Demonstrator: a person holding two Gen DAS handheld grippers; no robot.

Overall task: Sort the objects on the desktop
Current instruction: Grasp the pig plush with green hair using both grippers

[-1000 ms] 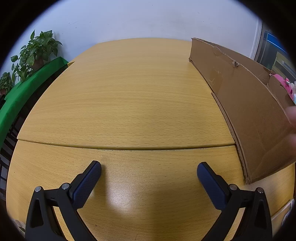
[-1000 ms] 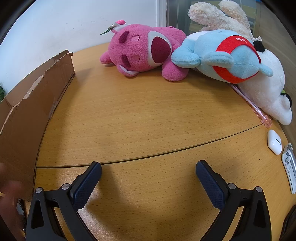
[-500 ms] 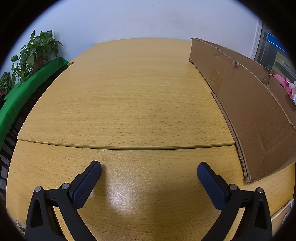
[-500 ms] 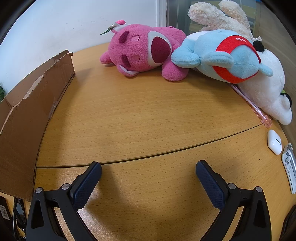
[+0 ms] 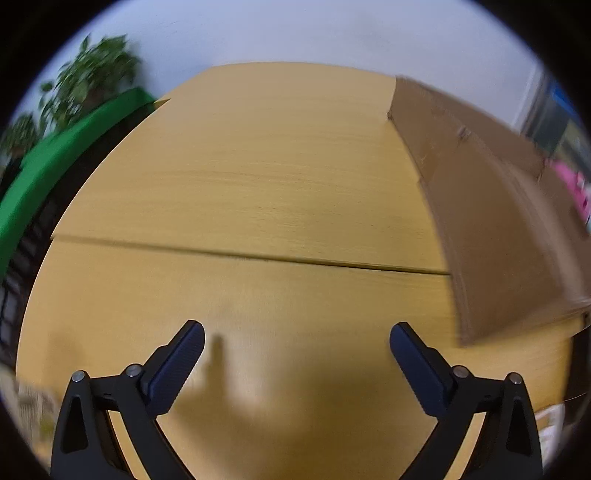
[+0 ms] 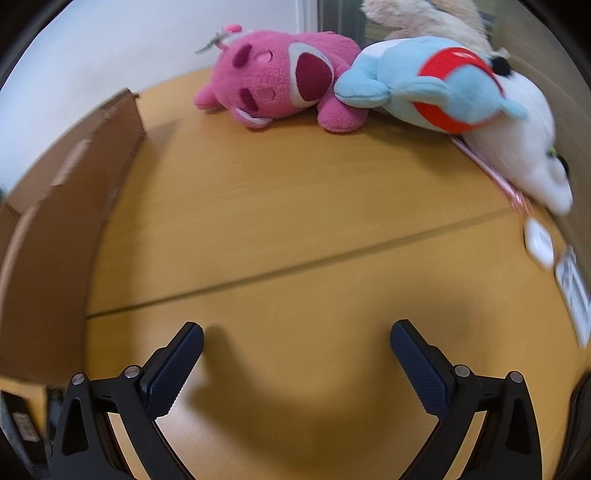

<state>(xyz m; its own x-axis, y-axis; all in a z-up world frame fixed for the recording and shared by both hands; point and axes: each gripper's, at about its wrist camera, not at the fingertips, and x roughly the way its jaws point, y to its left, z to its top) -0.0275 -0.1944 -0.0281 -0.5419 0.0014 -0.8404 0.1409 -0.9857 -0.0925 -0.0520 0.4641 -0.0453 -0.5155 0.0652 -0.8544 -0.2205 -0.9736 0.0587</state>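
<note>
We're at the approach step: both the left hand-held gripper [image 5: 296, 341] and right hand-held gripper [image 6: 296, 341] are spread apart and empty, so next we reach far-right for the pink plush [image 6: 277, 83] and carry it to the cardboard box [image 6: 62, 206].

the left gripper [image 5: 296, 341] is held level with its jaws spread wide, nothing gripped between them. the right gripper [image 6: 296, 341] is likewise held spread wide, nothing between its dark ribbed pads [image 6: 173, 373].

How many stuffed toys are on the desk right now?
4, along the far edge: pink bear leftmost, blue toy beside it, white toy at right, beige plush behind, mostly hidden. Others may be hidden.
</note>
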